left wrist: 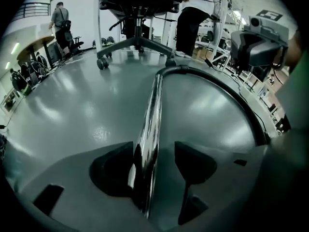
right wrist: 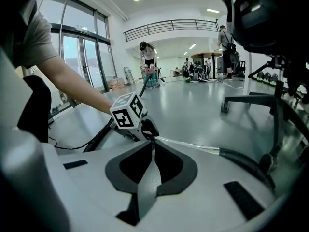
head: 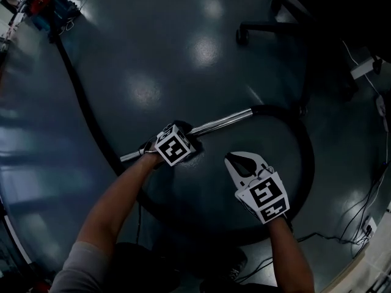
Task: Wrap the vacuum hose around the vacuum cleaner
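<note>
Left claw (left wrist: 153, 151) is spread wide, straddling the chrome tube (head: 220, 122) that lies on the floor (head: 183, 47) mid-frame in the head view. It's not pinching yet. We reckon it's lined up on the stiff end because that steers the hose (head: 308, 163) best. Right claw (right wrist: 153, 148) is pressed together, empty, lower right. The hose loops right, curls under our arms, then runs to the upper left.
</note>
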### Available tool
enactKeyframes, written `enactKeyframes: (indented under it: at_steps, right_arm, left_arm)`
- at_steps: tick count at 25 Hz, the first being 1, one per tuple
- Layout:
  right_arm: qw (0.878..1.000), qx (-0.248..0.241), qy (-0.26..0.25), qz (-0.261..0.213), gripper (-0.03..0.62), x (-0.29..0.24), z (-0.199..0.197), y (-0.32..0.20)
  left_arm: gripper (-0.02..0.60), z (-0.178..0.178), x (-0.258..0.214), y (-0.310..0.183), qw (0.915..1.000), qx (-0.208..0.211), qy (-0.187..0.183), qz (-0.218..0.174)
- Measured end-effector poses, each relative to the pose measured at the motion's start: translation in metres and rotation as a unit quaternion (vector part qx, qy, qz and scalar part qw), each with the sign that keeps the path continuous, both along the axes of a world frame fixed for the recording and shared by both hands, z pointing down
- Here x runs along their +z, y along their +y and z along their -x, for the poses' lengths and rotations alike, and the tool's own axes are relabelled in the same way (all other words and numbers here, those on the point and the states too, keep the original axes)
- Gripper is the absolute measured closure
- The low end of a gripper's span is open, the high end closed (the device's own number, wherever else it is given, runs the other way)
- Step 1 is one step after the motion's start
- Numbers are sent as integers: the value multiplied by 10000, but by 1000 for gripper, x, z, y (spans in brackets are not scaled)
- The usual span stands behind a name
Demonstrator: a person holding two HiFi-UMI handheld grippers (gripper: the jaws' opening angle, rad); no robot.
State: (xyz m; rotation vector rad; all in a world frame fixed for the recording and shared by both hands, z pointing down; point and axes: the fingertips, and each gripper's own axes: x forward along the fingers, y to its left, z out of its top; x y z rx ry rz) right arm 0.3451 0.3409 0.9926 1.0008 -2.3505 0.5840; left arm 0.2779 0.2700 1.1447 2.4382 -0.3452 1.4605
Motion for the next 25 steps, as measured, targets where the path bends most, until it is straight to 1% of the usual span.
enactKeyframes:
  at_steps: [4, 7, 9, 11, 13, 16, 18, 20, 21, 23, 25]
  right_arm:
    - [9998, 85, -150, 137, 589, 11, 1, 11]
    - [9995, 204, -158, 205, 589, 20, -8, 17]
    - [9992, 292, -162, 210, 589, 23, -14, 20]
    - [9990, 356, -173, 207, 589, 21, -20, 21]
    - [9991, 346, -155, 195, 589, 16, -23, 24]
    - [9996, 148, -74, 235, 589, 10, -25, 28]
    - [9992, -207, 71, 345, 589, 7, -27, 34]
    - [9968, -592, 352, 416, 591, 5, -34, 42]
    - [9957, -688, 446, 435, 591, 4, -39, 45]
    - [9960, -635, 385, 505, 591, 2, -46, 48]
    - [9969, -441, 164, 624, 589, 1, -47, 47]
  left_arm:
    - [321, 4, 9, -6, 9997, 160, -207, -28]
    - [325, 4, 19, -6, 9993, 100, -339, 144]
    - [333, 5, 20, -9, 9992, 43, -366, 171]
    - [358, 3, 19, -9, 9992, 52, -366, 159]
    - [395, 1, 19, -5, 9989, 166, -407, 150]
    - [403, 3, 19, 5, 9980, 291, -560, 103]
    - [403, 5, 18, 12, 9978, 246, -604, 120]
    - [405, 4, 12, 17, 9982, 171, -557, 117]
    - [405, 4, 8, 19, 9985, 133, -522, 87]
    - [405, 2, -4, 19, 9989, 78, -462, -3]
    - [405, -1, -20, 17, 9991, 52, -406, -115]
